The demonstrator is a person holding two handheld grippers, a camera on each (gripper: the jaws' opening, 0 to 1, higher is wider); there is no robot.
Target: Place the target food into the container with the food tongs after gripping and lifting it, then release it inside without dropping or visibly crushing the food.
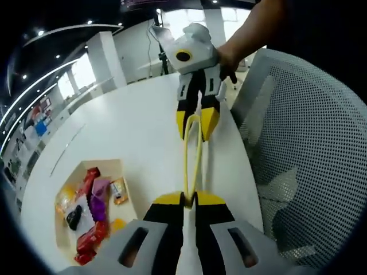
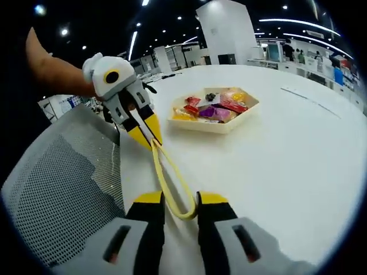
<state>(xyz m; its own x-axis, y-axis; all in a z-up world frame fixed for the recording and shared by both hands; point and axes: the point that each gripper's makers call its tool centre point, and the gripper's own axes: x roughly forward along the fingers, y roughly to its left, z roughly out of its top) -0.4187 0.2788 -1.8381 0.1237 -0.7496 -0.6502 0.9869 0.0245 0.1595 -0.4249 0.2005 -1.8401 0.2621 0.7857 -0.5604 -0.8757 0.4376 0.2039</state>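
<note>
Yellow food tongs (image 1: 196, 157) hang in the air between my two grippers, above the table's edge. My left gripper (image 1: 190, 198) is shut on the tongs' two tip ends. My right gripper (image 1: 198, 122) holds the tongs' bent end; in the right gripper view that loop (image 2: 182, 213) sits pinched between the jaws of my right gripper (image 2: 180, 200), and the left gripper (image 2: 147, 130) clamps the far ends. Wrapped snacks (image 2: 213, 110) in red, purple and yellow lie in a cream hexagonal tray (image 2: 212, 127), which is also in the left gripper view (image 1: 103, 162).
The white round table (image 2: 281, 172) stretches wide around the tray. A grey mesh chair (image 1: 304, 143) stands pushed against the table's edge, right under the tongs (image 2: 63, 183). A person's bare arm (image 1: 252, 34) holds the right gripper.
</note>
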